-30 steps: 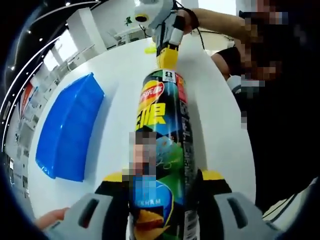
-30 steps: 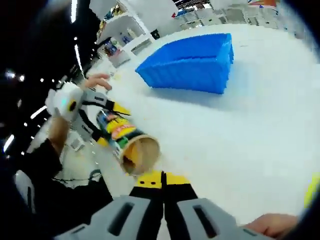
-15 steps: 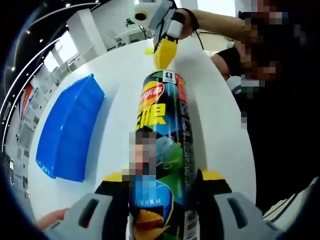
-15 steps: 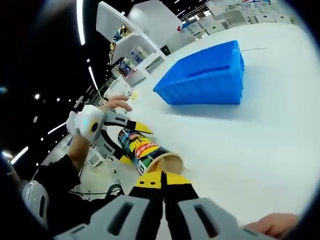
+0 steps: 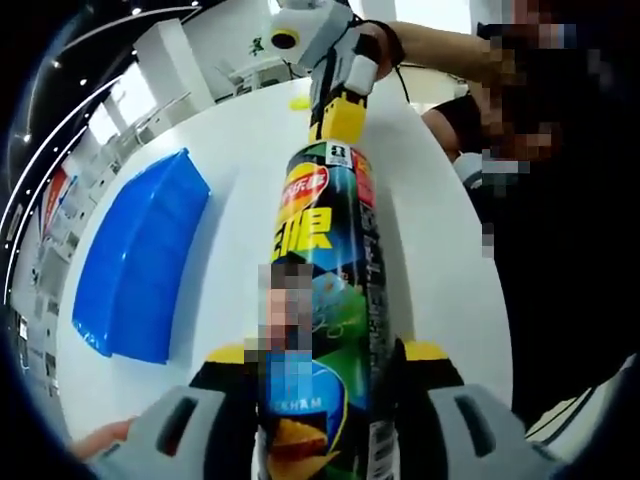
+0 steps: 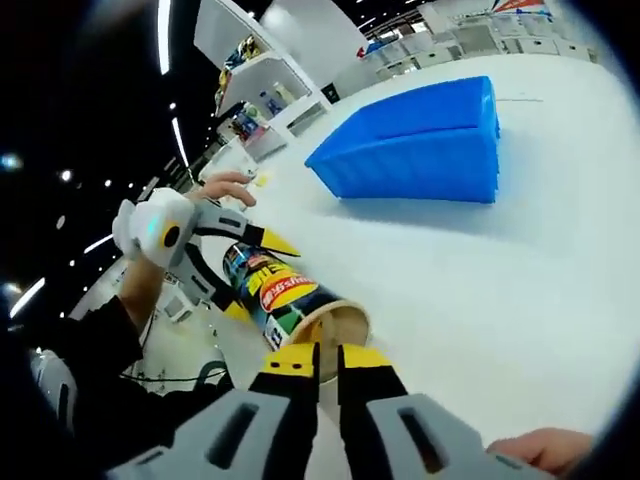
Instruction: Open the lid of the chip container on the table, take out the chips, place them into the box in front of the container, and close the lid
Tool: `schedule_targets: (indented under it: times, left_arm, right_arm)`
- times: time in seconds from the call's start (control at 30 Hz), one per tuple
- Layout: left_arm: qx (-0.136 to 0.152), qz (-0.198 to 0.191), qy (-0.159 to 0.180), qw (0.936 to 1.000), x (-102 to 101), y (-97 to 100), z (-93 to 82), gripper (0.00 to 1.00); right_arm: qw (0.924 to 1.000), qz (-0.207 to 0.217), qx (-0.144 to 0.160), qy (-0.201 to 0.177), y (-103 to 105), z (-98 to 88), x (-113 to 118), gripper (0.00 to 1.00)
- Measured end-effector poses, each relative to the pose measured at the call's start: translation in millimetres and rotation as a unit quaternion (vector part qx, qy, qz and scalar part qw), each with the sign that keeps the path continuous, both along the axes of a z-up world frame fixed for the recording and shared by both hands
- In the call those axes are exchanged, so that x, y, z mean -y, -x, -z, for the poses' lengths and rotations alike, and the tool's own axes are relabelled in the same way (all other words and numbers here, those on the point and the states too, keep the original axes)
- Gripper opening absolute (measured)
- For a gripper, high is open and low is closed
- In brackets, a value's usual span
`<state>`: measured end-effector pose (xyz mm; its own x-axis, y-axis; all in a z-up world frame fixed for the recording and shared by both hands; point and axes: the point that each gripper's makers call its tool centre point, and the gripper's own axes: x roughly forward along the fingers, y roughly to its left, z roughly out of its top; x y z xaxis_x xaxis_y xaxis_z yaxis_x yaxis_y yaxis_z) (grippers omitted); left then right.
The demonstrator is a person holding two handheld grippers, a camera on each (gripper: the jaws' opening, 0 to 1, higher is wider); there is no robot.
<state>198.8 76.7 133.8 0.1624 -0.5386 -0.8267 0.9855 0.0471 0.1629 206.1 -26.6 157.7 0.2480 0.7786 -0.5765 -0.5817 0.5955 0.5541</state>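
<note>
Left gripper view: the left gripper (image 5: 320, 365) rises from the bottom edge, its 2 yellow-tipped jaws pinching the lower body of a tall, cylindrical cardboard chip container (image 5: 325, 270) printed in green, blue, red and yellow. The container lies along the jaws, pointing straight away over a round white table (image 5: 425, 230). At its far end the right gripper (image 5: 338, 118) meets the rim; I cannot tell from here whether its yellow jaws are spread. To the left of the left gripper sits an oblong blue plastic box (image 5: 135, 265), well apart from the container.

Right gripper view: the right gripper (image 6: 327, 360) comes up from the bottom with a narrow gap between its 2 jaw tips, gripping nothing. Just beyond the tips is the container's open mouth (image 6: 335, 325), lid off, showing a pale cardboard lining; whether chips lie inside is too dim to tell. The left gripper (image 6: 235, 270) clamps the tube beyond and to the left. The blue box (image 6: 415, 150) rests further ahead and to the right.

Judgement: the tube looks light and fairly stiff, though its glossy skin may slip and hard squeezing could dent it, so the mid-body hold suits it. Chips are thin and brittle; they are best taken gently by the stack's edge or tipped out.
</note>
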Motion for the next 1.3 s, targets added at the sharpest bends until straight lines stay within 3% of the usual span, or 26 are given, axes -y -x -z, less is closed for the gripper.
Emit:
schedule_targets:
  times: [0.1,0.2,0.33,0.63,0.73,0.83,0.9,1.13,1.27,1.3]
  left_arm:
    - [-0.001,0.0,-0.002,1.0,0,0.0,0.3,0.54]
    - [-0.002,0.0,0.0,1.0,0,0.2,0.2,0.54]
    - [-0.001,-0.001,0.004,1.0,0,-0.9,0.1,0.54]
    - [-0.002,0.005,0.006,1.0,5,3.6,0.3,0.54]
    - [-0.007,-0.011,-0.001,0.9999,-3,-1.3,1.1,0.54]
    - [-0.002,-0.006,0.01,0.9999,-9,-2.8,-0.4,0.54]
    - [0.001,-0.005,0.011,0.9999,-9,-1.8,-0.8,0.54]
    - [-0.002,-0.006,0.006,1.0,-9,-5.1,-0.6,0.54]
    - [0.0,-0.007,0.009,0.9999,-10,-5.7,-1.1,0.55]
    - [0.0,-0.007,0.009,0.9999,-10,-6.1,-1.0,0.55]
  right_arm:
    - [1.0,0.006,-0.006,0.001,3,0.7,-2,0.02]
    - [0.9985,0.031,-0.046,-0.003,7,2.3,-2,0.0]
    - [0.9989,0.037,-0.028,0.002,-2,1.5,2,0.0]
    - [0.9985,0.043,-0.022,0.027,1,1.0,7,0.0]
    - [0.9957,0.074,-0.007,0.055,-10,0.1,31,0.0]
    - [0.9946,0.093,-0.027,0.036,-8,1.4,53,0.0]
    - [0.9945,0.096,-0.021,0.037,-7,2.4,61,0.0]
    - [0.9947,0.098,-0.017,0.026,-9,1.8,60,0.0]
    - [0.9958,0.091,0.002,0.013,-9,1.0,57,0.02]
    - [0.9962,0.081,0.031,0.009,-11,-1.2,55,0.03]
